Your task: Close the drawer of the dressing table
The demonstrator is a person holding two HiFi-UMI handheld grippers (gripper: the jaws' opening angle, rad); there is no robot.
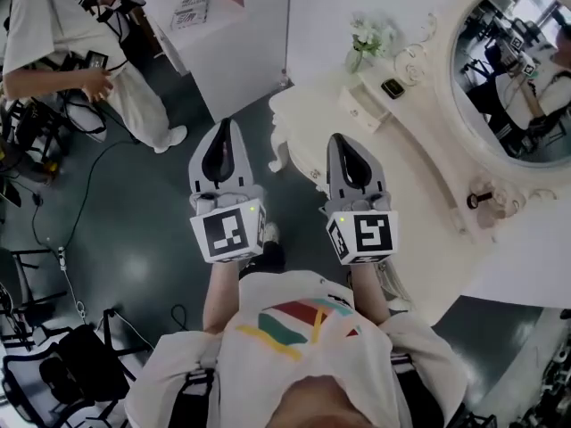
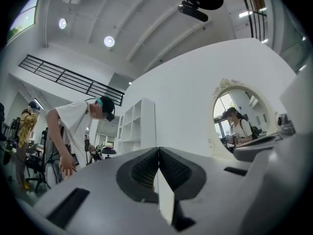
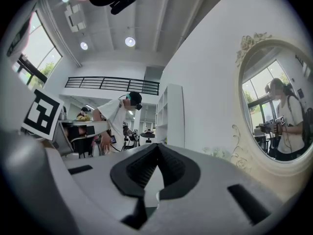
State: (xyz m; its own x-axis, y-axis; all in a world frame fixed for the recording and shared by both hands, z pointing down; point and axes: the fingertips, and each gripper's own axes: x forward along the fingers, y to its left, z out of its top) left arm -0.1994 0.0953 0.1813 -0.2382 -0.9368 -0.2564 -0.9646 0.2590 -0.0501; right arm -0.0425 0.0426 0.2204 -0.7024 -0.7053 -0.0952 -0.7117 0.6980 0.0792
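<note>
A person in white (image 1: pixel 53 34) bent over at the far left. The left gripper (image 1: pixel 224 132) hung clenched and empty above the dark floor (image 1: pixel 134 239). The right gripper (image 1: pixel 343 145), also clenched on nothing, hovered over the near edge of the cream dressing table (image 1: pixel 419 185). I couldn't make out its drawer.

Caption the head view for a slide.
Left tongs and right tongs, shut and empty, held near the cream dressing table and mirror.

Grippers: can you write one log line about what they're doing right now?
left gripper: shut, empty | right gripper: shut, empty | dressing table: no contact seen
</note>
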